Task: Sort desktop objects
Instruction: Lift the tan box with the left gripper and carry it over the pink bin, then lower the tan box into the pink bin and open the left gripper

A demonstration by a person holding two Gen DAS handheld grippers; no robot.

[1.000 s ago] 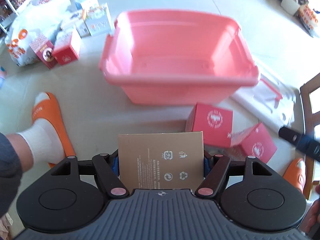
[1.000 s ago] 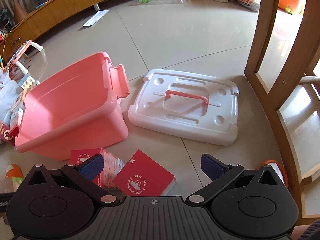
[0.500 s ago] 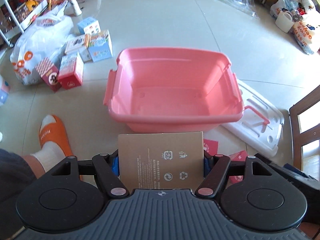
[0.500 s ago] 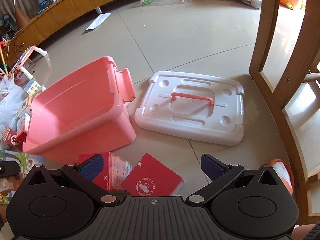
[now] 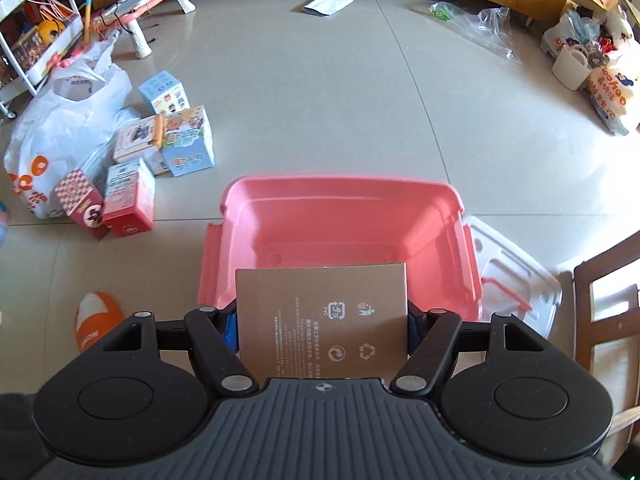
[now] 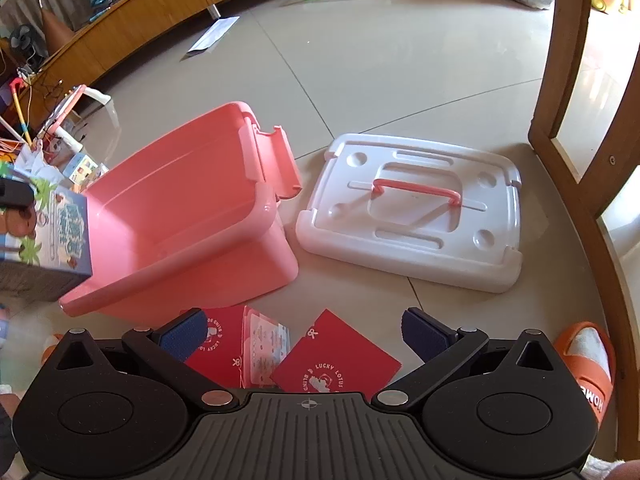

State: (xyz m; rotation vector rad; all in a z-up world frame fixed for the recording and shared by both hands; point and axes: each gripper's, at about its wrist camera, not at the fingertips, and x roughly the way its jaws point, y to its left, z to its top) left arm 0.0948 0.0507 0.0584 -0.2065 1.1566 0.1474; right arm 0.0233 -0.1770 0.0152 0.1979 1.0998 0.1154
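Observation:
My left gripper (image 5: pixel 322 322) is shut on a cardboard box (image 5: pixel 322 316), whose brown printed underside faces the camera. It hangs over the near rim of the pink bin (image 5: pixel 340 224), which looks empty inside. From the right wrist view the same box (image 6: pixel 48 236) shows a blue cartoon face at the far left, over the pink bin (image 6: pixel 180 208). My right gripper (image 6: pixel 304 330) is open, low above two red boxes (image 6: pixel 336 364) lying on the floor in front of the bin.
The bin's white lid (image 6: pixel 412 208) with a pink handle lies on the floor right of it. Several small boxes (image 5: pixel 160 148) and a white plastic bag (image 5: pixel 60 120) sit far left. A wooden chair frame (image 6: pixel 576 80) stands at the right. Orange slippers (image 6: pixel 588 364) are close by.
My left gripper has risen and drawn back with the box, now over the bin's near edge. The right gripper stayed open and shifted only slightly over the red boxes.

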